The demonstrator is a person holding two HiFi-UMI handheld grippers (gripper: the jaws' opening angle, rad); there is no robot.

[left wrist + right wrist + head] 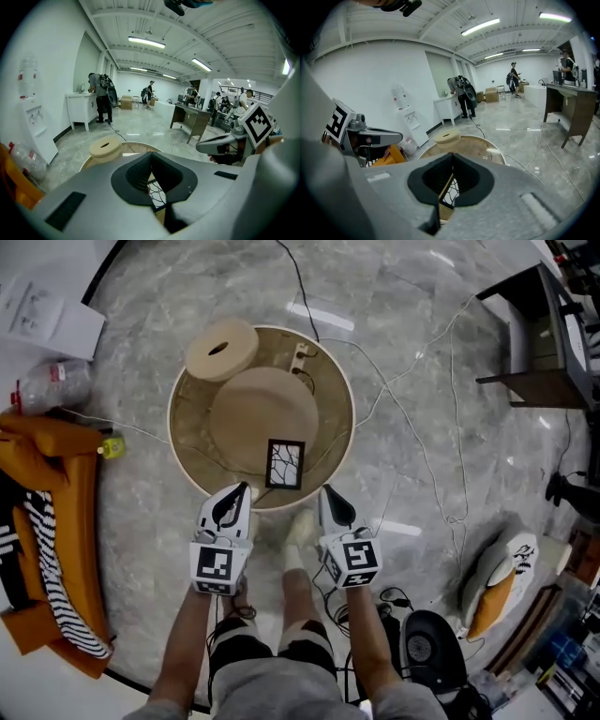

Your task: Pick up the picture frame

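The picture frame (284, 463), black-edged with a white picture of dark branching lines, stands near the front rim of a round wooden table (184, 442). My left gripper (246, 488) hovers at the table's front edge just left of the frame, jaws together and empty. My right gripper (325, 490) is just right of the frame, also shut and empty. In the left gripper view the closed left gripper (151, 153) has the frame (158, 193) showing through the gap below its tips. In the right gripper view the frame (451, 191) sits behind the shut right gripper (452, 153).
A beige foam roll (222, 349) and a flat round disc (262, 409) share the table. Thin cables (422, 442) trail over the marble floor. An orange seat (56, 521) is at the left, a dark desk (544, 334) at the upper right, and a black device (427, 648) by my feet.
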